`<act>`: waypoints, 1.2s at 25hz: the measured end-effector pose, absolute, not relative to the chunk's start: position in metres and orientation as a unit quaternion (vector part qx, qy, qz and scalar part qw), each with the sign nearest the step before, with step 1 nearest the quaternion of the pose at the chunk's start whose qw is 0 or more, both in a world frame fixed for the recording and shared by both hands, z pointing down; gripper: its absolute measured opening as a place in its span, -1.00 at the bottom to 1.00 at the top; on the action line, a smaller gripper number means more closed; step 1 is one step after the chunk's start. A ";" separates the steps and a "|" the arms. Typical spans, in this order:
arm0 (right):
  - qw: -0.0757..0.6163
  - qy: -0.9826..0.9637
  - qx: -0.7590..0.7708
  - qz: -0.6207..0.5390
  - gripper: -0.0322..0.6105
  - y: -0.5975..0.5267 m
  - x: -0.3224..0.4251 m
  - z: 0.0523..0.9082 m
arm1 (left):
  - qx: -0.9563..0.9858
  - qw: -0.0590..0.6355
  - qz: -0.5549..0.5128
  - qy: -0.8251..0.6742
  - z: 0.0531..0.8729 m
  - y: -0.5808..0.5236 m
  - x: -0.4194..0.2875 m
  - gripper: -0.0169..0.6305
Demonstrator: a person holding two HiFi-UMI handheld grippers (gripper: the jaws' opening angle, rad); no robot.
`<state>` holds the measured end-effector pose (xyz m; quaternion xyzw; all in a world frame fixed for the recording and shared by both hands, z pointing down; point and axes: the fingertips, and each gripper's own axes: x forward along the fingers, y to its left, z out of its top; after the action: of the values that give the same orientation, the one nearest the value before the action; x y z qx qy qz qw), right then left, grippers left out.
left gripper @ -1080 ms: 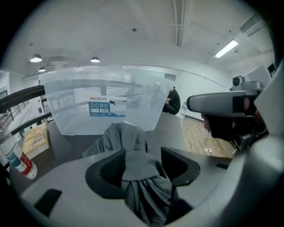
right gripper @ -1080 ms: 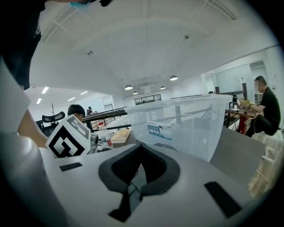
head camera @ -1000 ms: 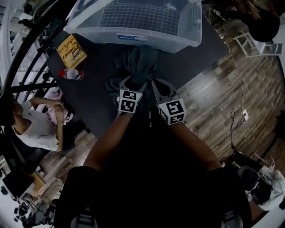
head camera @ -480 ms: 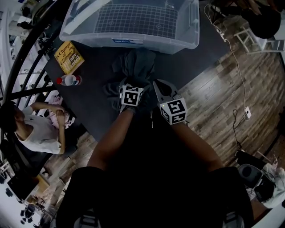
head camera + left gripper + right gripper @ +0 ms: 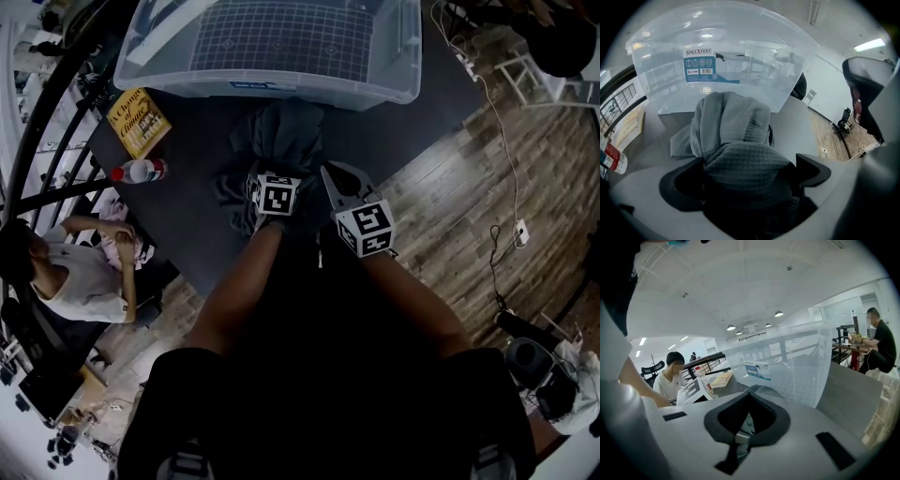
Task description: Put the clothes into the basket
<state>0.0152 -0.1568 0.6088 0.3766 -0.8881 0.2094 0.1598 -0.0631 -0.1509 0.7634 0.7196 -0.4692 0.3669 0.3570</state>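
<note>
The left gripper [image 5: 745,174] had just opened wide around the grey garment [image 5: 733,133], not yet pinching it. A grab toward the basket [image 5: 754,65] looked next.

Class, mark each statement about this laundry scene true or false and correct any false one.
1. The grey waffle-textured garment lies inside the clear plastic storage bin. False: it lies on the dark table, in front of the bin.
2. The jaws of the left gripper are pressed together. False: they stand wide apart, having just been opening, with the garment between them.
3. A yellow book lies beside a red-labelled plastic bottle. True.
4. The jaws of the right gripper are together. True.
</note>
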 end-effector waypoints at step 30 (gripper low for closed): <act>0.175 -0.890 0.367 0.206 -0.85 -0.174 0.021 0.614 | 0.690 0.347 0.420 -0.476 0.798 -0.154 -0.084 0.37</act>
<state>0.0208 -0.1739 0.6142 0.3668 -0.8901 0.2061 0.1751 -0.0838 -0.1536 0.7983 0.6901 -0.4759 0.4204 0.3473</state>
